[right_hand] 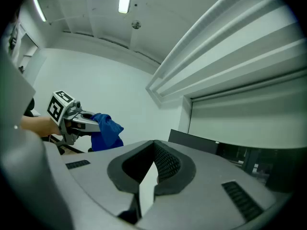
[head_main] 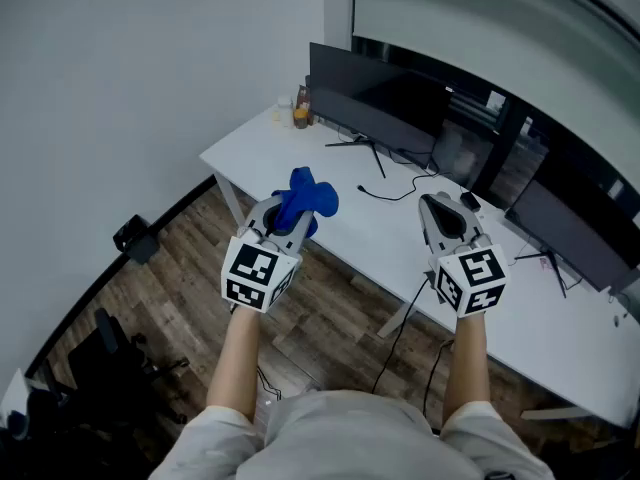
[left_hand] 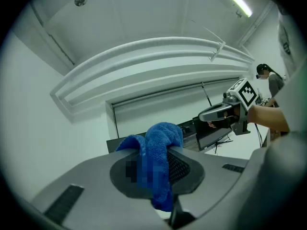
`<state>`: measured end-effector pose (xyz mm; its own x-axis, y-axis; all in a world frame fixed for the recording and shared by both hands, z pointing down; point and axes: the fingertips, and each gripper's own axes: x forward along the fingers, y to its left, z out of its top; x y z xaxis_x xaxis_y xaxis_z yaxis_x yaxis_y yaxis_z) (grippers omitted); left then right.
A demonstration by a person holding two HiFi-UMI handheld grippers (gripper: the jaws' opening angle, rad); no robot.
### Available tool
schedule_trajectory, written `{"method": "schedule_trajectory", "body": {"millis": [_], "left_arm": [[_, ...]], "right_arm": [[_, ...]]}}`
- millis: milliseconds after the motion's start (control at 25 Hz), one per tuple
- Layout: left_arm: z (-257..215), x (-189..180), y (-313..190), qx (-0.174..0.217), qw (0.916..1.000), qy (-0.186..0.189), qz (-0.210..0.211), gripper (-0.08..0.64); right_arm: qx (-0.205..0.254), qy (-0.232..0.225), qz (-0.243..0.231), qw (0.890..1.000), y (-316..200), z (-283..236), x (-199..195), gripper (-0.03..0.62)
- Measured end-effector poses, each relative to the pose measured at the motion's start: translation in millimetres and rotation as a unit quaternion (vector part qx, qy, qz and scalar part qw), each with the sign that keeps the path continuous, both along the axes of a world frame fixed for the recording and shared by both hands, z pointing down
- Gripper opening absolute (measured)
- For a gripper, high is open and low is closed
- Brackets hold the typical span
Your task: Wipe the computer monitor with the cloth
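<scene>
Left tool (head_main: 285, 220) is clamped on the blue cloth (head_main: 310, 196). Right tool (head_main: 437, 206) is pinched closed, nothing in it.

No lettering, label or number can be read.

Desk clutter (head_main: 297, 108) — too small to identify.

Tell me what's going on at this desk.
A person holds a gripper in each hand above the near edge of a white desk. The left gripper has its jaws shut on a bunched blue cloth. The right gripper has its jaws together on nothing. Both are short of the dark monitor at the back, so wiping has not begun.
</scene>
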<state>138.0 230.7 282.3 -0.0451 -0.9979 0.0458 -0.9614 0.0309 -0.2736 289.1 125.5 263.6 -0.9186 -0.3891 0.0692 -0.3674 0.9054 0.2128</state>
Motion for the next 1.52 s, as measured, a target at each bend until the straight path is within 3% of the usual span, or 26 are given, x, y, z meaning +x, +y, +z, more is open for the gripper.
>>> {"method": "schedule_trajectory", "body": {"millis": [760, 1000, 1240, 1520], "left_arm": [[27.1, -57.8, 45.1, -0.013, 0.9998, 0.016, 0.0, 0.057], [38.0, -80.9, 44.1, -0.016, 0.9997, 0.019, 0.0, 0.057], [51.5, -112.4, 9.4, -0.024, 0.9995, 0.021, -0.003, 0.057], [61.2, -171.5, -78.1, -0.032, 0.9994, 0.008, -0.014, 0.057]], "right_arm": [[-0.042, -0.04, 0.018, 0.998, 34.4, 8.7, -39.8, 0.014], [-0.062, -0.029, -0.005, 0.998, 38.2, 22.2, -66.9, 0.014], [-0.055, -0.015, -0.012, 0.998, 2.8, 32.5, -99.8, 0.014], [-0.052, -0.037, -0.012, 0.998, -92.1, 39.4, -154.3, 0.014]]}}
